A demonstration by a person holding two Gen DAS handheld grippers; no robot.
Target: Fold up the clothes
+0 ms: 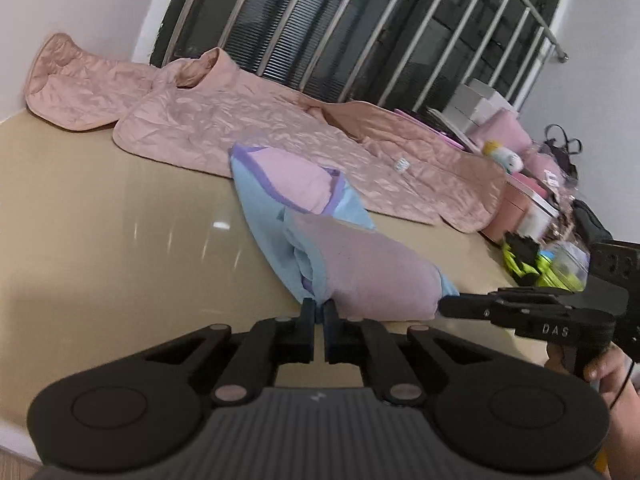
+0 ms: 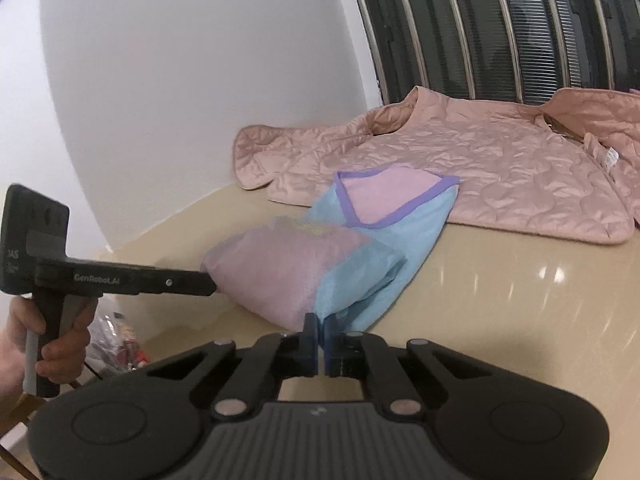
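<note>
A small pink and light-blue garment with purple trim [image 1: 320,232] lies partly folded on the beige table [image 1: 120,240]; it also shows in the right wrist view [image 2: 320,248]. My left gripper [image 1: 319,310] is shut on the garment's near blue edge. My right gripper [image 2: 321,322] is shut on the blue edge at the opposite end. The right gripper's fingers [image 1: 464,306] show side-on in the left wrist view, against the pink part. The left gripper's fingers [image 2: 188,282] show side-on in the right wrist view, at the pink end.
A pink quilted jacket [image 1: 260,120] lies spread behind the garment, along the barred window [image 1: 360,32]; it also shows in the right wrist view [image 2: 480,168]. Boxes, a plush toy and clutter [image 1: 540,208] crowd the table's right end. A white wall [image 2: 180,80] stands at the left.
</note>
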